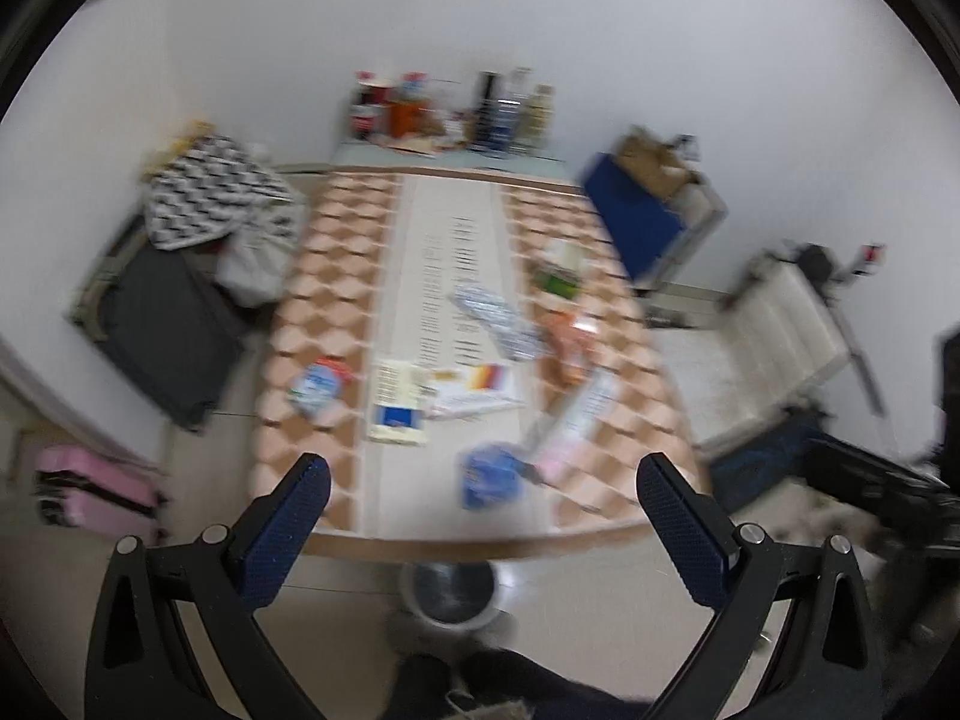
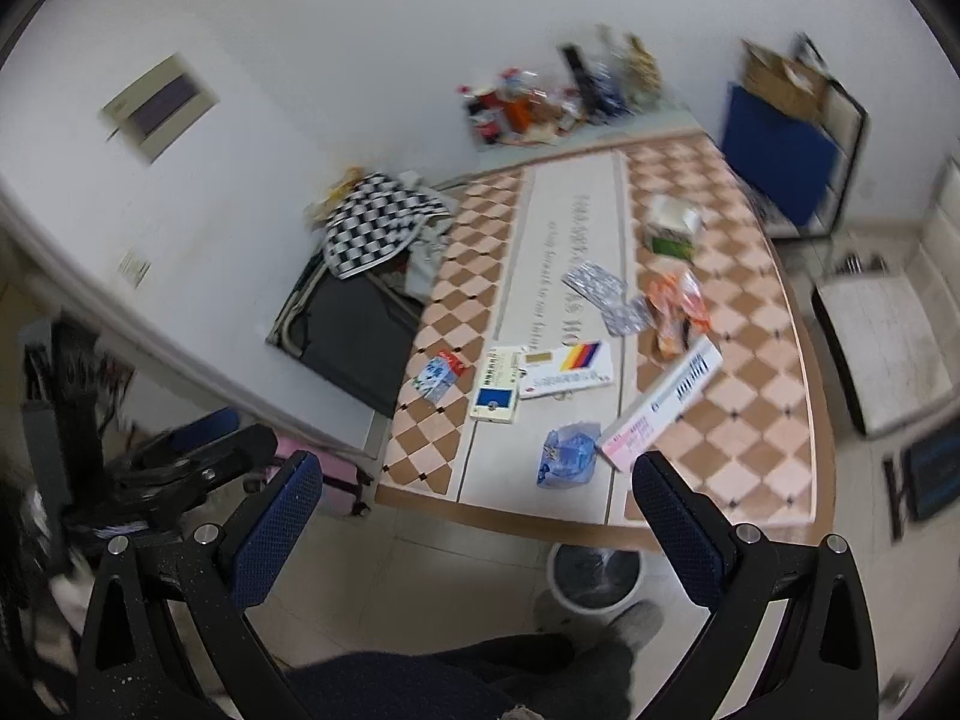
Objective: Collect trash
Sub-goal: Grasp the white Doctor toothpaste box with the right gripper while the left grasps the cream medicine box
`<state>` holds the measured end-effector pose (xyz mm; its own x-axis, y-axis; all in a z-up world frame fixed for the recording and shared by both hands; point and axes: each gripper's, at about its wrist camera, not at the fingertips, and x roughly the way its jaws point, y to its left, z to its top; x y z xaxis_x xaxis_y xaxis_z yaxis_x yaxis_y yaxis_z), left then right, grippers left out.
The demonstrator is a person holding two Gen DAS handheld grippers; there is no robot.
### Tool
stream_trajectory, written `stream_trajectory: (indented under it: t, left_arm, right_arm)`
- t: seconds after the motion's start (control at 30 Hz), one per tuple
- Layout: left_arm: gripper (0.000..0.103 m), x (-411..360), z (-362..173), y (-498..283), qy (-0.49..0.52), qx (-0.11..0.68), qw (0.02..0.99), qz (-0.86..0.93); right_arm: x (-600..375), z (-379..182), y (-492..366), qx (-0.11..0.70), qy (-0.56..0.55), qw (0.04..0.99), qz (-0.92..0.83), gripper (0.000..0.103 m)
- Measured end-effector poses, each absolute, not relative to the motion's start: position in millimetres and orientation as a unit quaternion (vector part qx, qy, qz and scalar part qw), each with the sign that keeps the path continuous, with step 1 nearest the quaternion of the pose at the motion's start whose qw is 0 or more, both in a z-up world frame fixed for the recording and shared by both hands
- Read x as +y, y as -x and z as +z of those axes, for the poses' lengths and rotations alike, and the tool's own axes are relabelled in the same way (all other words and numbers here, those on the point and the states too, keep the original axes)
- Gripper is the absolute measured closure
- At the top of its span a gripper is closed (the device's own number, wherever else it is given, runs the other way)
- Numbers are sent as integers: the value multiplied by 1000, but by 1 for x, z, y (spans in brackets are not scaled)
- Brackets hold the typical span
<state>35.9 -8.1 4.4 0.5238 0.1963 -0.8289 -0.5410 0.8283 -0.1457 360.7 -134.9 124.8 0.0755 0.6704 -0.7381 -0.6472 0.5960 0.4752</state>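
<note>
White walls enclose a small room where a checkered table [image 2: 750,360] is strewn with litter: a crumpled blue wrapper [image 2: 567,453] near the front edge, a long pink-and-white box [image 2: 660,408] just beside it, foil blister packs [image 2: 600,288] and an orange wrapper [image 2: 678,312] farther back. A lined waste bin [image 2: 594,576] is seen on the floor below the table's near edge. Both the left gripper [image 1: 480,480] and the right gripper [image 2: 477,474] are held spread wide and empty, above and short of the table. The blue wrapper would best be taken first, approached from above, pinched at its bulk, and released only once directly over the bin.
</note>
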Motion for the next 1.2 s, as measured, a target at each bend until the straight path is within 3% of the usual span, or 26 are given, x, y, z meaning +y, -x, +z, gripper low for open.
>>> stream_trajectory:
  t: [0.23,0.43,0.67,0.83,0.93,1.0,1.2]
  left_arm:
    - [0,26,-90,-88,116,492,796,332]
    - [0,69,-194,-115,141,572,733,340]
    - [0,120,-271,-133,227,602,691,328]
    - [0,140,-307,-163,244,628,683,280]
    - [0,140,-326,-186,235,649,680,247]
    - [0,138,-336,-199,223,662,677,230]
    - [0,133,-362,-221,181,693,666,208]
  right_arm:
    - [-112,37,-420,589,-57,741,316,0]
    - [-89,-88,-485,643,-51,729,227,0]
    - [-57,-207,-541,695,-73,693,177,17]
    - [-47,-250,-556,712,-82,677,166,17]
    - [-44,-268,-557,722,-71,668,165,29]
    - [-41,-278,-555,726,-58,666,162,43]
    - [-41,-294,-541,722,-18,671,167,45]
